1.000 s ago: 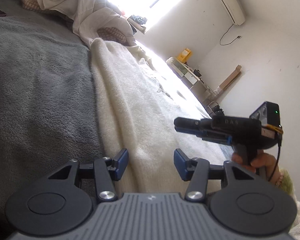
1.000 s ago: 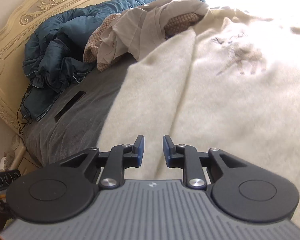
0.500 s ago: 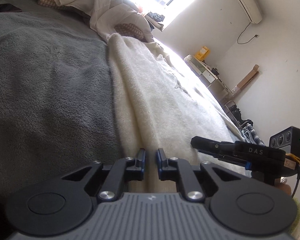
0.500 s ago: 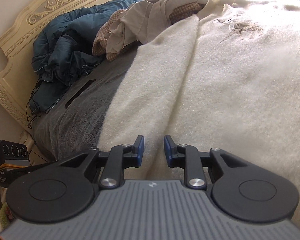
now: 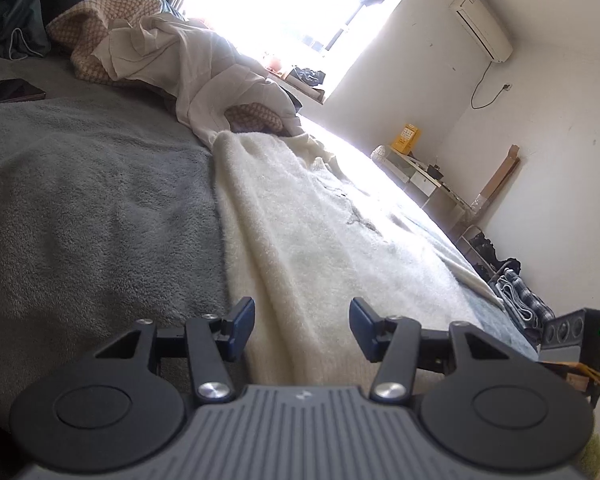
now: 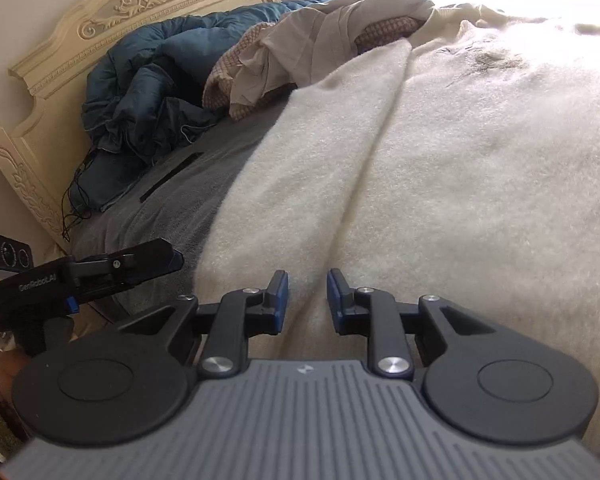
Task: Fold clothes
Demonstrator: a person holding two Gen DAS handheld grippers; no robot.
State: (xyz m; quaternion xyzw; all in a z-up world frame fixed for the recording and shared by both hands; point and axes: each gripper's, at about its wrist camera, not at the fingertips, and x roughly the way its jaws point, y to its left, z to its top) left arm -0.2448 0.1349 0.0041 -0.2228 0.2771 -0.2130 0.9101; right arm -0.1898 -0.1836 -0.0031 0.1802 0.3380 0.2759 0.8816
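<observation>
The fleece (image 6: 480,168) is creamy white. The blanket (image 5: 80,208) under it is grey. The coat (image 6: 140,92) is dark blue. The headboard (image 6: 100,24) is cream.

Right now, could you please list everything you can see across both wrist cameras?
Fluffy cream-white garment: one, spread on the bed, in front of both grippers.
Grey fleece blanket: one, covering the bed beside the garment.
Dark teal quilted jacket: one, crumpled against the headboard.
Pale beige thin garment: one, heaped over a tan checked knit.
Carved cream headboard: one, at the bed's end.
Dark flat phone: one, on the grey blanket.
White air conditioner: one, high on the wall.
Yellow box: one, on the low cabinet.
Left gripper: black, blue pads, jaws opening, nothing clamped.
Right gripper: black, blue pads, narrow gap, nothing clamped.
</observation>
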